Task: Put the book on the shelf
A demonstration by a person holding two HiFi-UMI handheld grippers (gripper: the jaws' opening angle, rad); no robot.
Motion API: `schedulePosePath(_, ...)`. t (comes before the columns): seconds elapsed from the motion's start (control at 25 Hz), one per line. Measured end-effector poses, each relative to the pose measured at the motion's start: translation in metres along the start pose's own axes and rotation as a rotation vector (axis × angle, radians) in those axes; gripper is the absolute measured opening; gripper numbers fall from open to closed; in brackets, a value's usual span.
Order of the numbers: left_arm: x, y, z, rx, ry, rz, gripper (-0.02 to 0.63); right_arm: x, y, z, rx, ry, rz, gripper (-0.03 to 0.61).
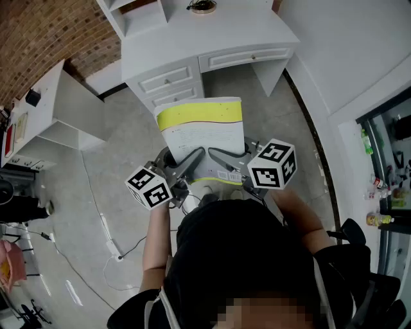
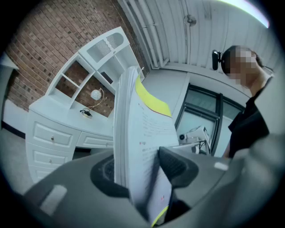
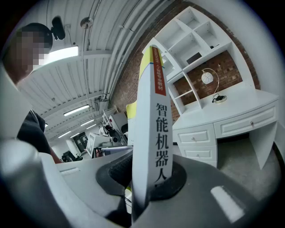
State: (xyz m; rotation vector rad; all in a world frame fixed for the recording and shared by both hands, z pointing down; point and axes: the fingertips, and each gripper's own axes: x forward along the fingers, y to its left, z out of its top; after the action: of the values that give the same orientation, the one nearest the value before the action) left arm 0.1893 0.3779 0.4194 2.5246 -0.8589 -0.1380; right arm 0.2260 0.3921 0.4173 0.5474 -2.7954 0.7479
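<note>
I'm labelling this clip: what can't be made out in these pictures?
- Head view: the shelf is cut off by the top edge, so its compartments are unseen.
- Right gripper view: the book's lower spine print is hidden behind the right gripper's jaw.
- Left gripper view: the cover print is too blurred to read.

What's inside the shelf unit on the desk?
A round-shaded lamp stands in the desk-level bay of the shelf unit; a dark flat item lies in a bay above. The book covers one edge of the unit, so anything there is unseen.
</note>
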Motion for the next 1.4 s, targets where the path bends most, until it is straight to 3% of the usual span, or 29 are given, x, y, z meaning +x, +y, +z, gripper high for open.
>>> schedulePosePath(0.72,0.000,-0.003,0.000,0.020,0.006,0.017,0.209,-0.004,0.002,-0.002,0.054,-0.019,0.000,0.066)
schedulePosePath(0.96,0.000,0.018,0.007,0.058,-0.045,0.168,0.370,-0.009,-0.002,0.006,0.060,-0.062,-0.020,0.065)
schedulePosePath(1.12,-0.001,0.027,0.011,0.165,-0.040,0.283,0.385,-0.008,-0.017,0.010,0.055,-0.072,-0.089,0.066)
schedulePosePath(1.2,-0.004,0.029,0.015,0.144,-0.056,0.286,0.341,-0.008,-0.025,0.012,0.083,-0.093,-0.110,0.066)
schedulePosePath(1.4,-0.012,0.037,0.031,0.162,-0.110,0.346,0.099,0.000,-0.036,0.023,0.072,-0.116,-0.161,0.065)
